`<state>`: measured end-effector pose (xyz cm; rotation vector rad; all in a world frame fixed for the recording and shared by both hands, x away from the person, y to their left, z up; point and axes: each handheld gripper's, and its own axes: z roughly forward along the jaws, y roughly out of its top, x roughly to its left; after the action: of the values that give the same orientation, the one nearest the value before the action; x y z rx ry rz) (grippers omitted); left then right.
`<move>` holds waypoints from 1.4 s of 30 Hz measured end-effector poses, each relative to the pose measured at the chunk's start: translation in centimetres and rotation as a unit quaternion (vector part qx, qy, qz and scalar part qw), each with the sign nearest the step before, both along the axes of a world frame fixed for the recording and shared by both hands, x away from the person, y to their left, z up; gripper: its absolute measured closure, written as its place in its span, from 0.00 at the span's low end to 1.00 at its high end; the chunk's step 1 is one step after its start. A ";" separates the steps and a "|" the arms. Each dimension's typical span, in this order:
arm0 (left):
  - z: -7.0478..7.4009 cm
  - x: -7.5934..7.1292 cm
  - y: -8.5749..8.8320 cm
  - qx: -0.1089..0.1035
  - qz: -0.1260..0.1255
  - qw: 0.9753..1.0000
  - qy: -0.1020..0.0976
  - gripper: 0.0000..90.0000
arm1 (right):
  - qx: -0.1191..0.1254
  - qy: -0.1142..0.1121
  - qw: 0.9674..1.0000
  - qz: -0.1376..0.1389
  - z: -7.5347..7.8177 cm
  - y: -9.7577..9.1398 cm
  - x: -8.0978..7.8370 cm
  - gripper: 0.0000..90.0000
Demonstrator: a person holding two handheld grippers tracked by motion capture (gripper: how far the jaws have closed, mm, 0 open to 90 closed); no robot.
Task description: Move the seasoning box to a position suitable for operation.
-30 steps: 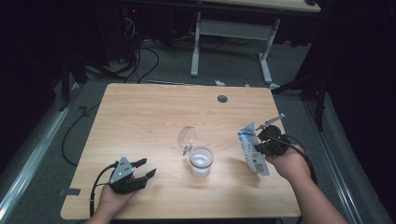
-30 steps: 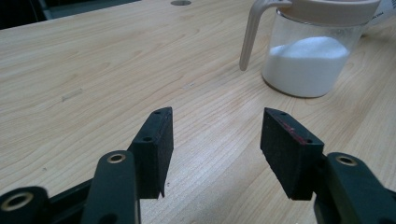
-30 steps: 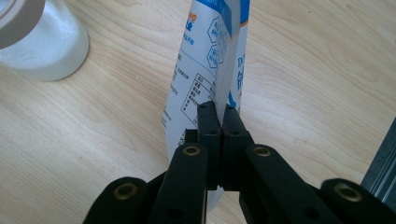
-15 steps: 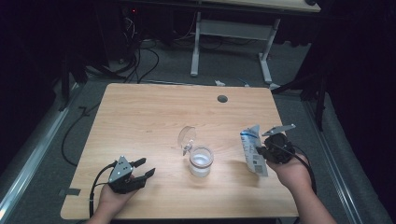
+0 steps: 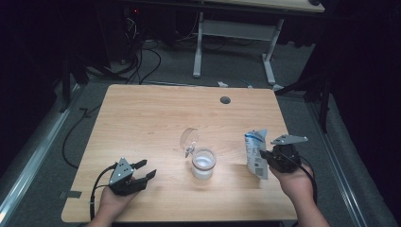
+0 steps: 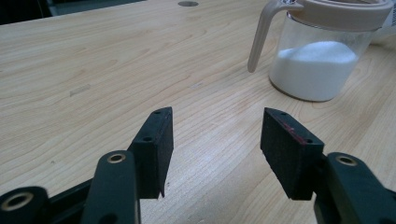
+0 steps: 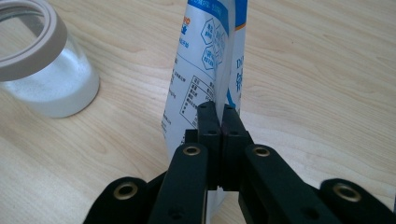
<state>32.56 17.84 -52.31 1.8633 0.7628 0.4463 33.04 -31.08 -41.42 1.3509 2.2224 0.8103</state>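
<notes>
A clear glass jar (image 5: 203, 163) with white powder in it stands mid-table, its beige hinged lid (image 5: 189, 140) flipped open behind it. The jar (image 6: 318, 56) and its beige rim and handle lie ahead and to the right of my left gripper (image 6: 215, 140), which rests open and empty on the wood near the front left (image 5: 144, 169). A white and blue pouch (image 5: 256, 153) stands upright to the right of the jar. My right gripper (image 5: 265, 158) is shut on the pouch's edge (image 7: 210, 70), pads pinched together on the film (image 7: 220, 122).
The wooden table (image 5: 156, 113) has a round cable hole (image 5: 225, 100) near its far edge. Cables (image 5: 142, 61) and a desk frame (image 5: 231, 33) sit on the floor beyond. A black cable (image 5: 99, 182) trails from the left gripper.
The right hand has carried the pouch a little toward the front of the table and lower. The left gripper has stayed put.
</notes>
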 end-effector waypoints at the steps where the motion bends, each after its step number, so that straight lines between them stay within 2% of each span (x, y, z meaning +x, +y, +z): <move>1: 0.0 0.0 0.0 0.000 0.000 1.000 0.000 0.50 | 0.002 -0.002 1.000 -0.002 -0.1 0.0 -0.1 1.00; 7: 0.0 0.0 0.0 -0.001 -0.002 1.000 -0.004 0.50 | 0.018 -0.036 0.999 -0.004 -0.8 0.0 -0.5 1.00; 9: -0.1 0.0 0.0 0.000 0.000 1.000 -0.004 0.50 | 0.025 -0.039 0.999 -0.007 -0.9 0.0 -0.6 1.00; 11: 0.0 0.0 0.1 -0.001 0.003 1.000 -0.003 0.50 | 0.033 -0.055 0.998 -0.007 -1.2 -0.1 -0.7 1.00; 12: 0.0 0.0 0.1 -0.001 0.003 1.000 -0.003 0.50 | 0.033 -0.055 0.998 -0.007 -1.2 -0.1 -0.7 1.00; 17: 0.2 0.1 0.3 0.000 0.010 1.000 -0.004 0.50 | 0.053 -0.087 0.995 -0.014 -1.4 -0.4 -1.2 1.00; 18: 0.2 0.1 0.3 0.002 0.011 1.000 -0.003 0.50 | 0.059 -0.100 0.993 -0.012 -1.6 -0.6 -1.4 1.00; 19: 0.2 0.2 0.3 0.002 0.012 1.000 -0.002 0.50 | 0.059 -0.100 0.993 -0.012 -1.6 -0.6 -1.4 1.00; 21: 0.2 0.3 0.4 0.001 0.014 1.000 -0.001 0.50 | 0.073 -0.110 0.991 -0.014 -1.8 -0.6 -1.5 1.00; 26: 0.4 0.3 0.7 0.005 0.017 1.000 -0.001 0.51 | 0.077 -0.124 0.989 -0.011 -2.8 -0.4 -1.6 1.00; 28: 0.4 0.2 0.7 -0.001 0.011 1.000 0.004 0.52 | 0.082 -0.127 0.988 -0.011 -3.1 -0.4 -1.7 1.00; 30: 0.4 0.1 0.6 0.002 0.007 1.000 -0.002 0.53 | 0.087 -0.143 0.986 -0.010 -3.4 -0.4 -2.0 1.00; 31: 0.4 0.1 0.6 0.002 0.003 1.000 -0.003 0.53 | 0.087 -0.143 0.986 -0.010 -3.4 -0.4 -2.0 1.00; 32: 0.4 0.1 0.5 0.002 0.002 1.000 -0.002 0.53 | 0.095 -0.151 0.984 -0.013 -3.7 -0.5 -2.2 1.00; 37: 0.2 0.1 0.7 -0.003 0.003 1.000 0.004 0.53 | 0.101 -0.172 0.980 -0.022 -4.6 -1.0 -2.4 1.00; 38: 0.2 0.0 0.8 -0.005 0.003 1.000 0.002 0.53 | 0.101 -0.172 0.980 -0.022 -4.6 -1.0 -2.4 1.00; 39: 0.2 0.0 0.8 -0.006 0.004 1.000 0.002 0.53 | 0.105 -0.179 0.978 -0.028 -4.8 -1.2 -2.4 1.00; 42: 0.1 -0.2 1.1 -0.009 0.014 1.000 0.002 0.52 | 0.117 -0.186 0.975 -0.032 -5.1 -1.5 -2.4 1.00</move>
<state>32.38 18.97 -52.22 1.8386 0.7935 0.4527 30.65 -32.55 -46.51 1.2432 1.8281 1.2214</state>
